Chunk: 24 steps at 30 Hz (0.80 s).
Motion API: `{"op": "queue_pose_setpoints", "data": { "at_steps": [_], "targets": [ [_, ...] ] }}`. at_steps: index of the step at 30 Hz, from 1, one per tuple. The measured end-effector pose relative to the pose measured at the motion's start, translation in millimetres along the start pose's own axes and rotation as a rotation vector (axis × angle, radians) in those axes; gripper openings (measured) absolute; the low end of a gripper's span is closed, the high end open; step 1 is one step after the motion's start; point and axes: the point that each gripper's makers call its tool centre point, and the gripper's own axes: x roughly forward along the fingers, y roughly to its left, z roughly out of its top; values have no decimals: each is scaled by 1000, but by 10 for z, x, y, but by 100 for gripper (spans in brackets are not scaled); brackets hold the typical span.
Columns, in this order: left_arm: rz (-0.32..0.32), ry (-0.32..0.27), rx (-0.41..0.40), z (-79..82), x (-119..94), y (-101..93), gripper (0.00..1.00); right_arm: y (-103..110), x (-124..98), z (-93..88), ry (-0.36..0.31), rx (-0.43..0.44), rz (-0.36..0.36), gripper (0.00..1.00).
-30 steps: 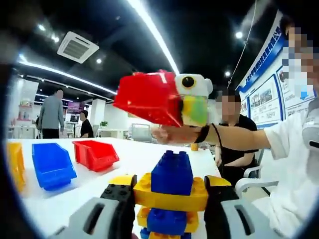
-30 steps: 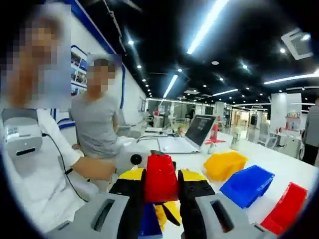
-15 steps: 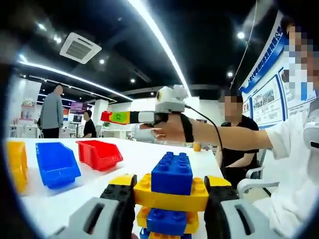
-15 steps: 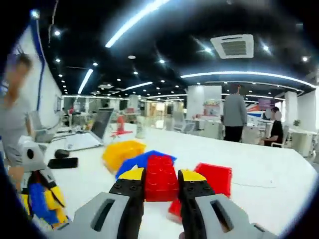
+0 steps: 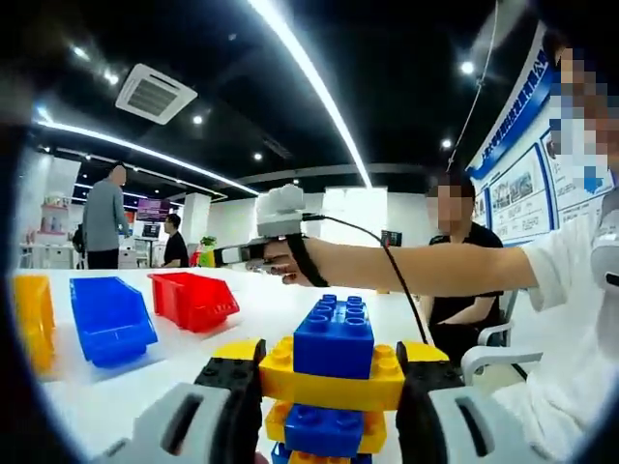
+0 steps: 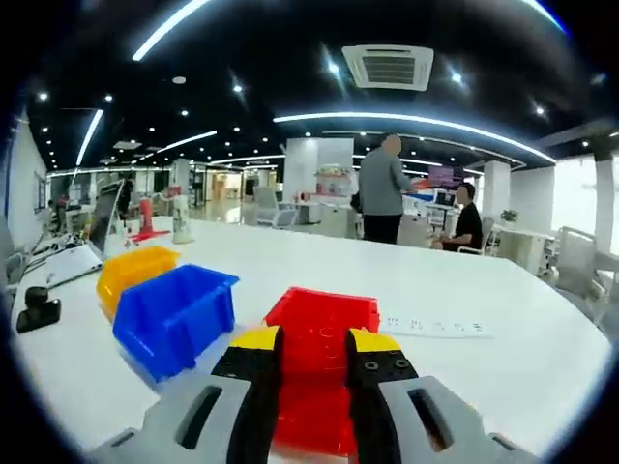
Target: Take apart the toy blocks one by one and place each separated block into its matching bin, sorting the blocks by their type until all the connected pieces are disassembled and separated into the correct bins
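My left jaws (image 5: 329, 387) grip the stacked blue-and-yellow plastic block assembly (image 5: 334, 372); right jaws (image 6: 312, 362), narrow, over the red plastic bin (image 6: 324, 324), grip unclear.

A laptop (image 6: 104, 217) and black mouse (image 6: 37, 297) sit on the white table (image 6: 503, 309).

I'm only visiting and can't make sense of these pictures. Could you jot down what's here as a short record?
Left tongs: shut on a block stack of blue and yellow bricks
Right tongs: held out over the red bin; unclear whether a brick sits between them
Bins: yellow bin, blue bin, red bin, side by side
Surface: white table
Background: standing person in an office hall
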Motion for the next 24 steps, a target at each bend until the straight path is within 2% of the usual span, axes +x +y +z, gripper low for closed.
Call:
{"op": "queue_pose_setpoints", "data": {
  "at_steps": [6, 7, 9, 10, 19, 23, 24],
  "targets": [
    [-1, -2, -1, -1, -2, -7, 55, -33, 89, -84, 20, -3, -12, 27],
    [0, -2, -1, -2, -3, -9, 55, -37, 79, -83, 19, 4, -15, 34],
    [1, -3, 0, -2, -3, -10, 55, -57, 82, -37, -2, 14, -15, 53],
    [1, -4, 0, -3, -5, -12, 55, -58, 75, -21, -9, 13, -5, 59],
    [-1, -6, -3, -5, -4, -15, 55, 135, -165, 107, -42, 27, 106, 57],
    [1, -6, -2, -6, -5, -17, 55, 452, -387, 255, -92, 26, 241, 55],
    [1, -5, -1, -6, -5, -15, 55, 584, -474, 294, -105, 29, 304, 54]
  ]
}}
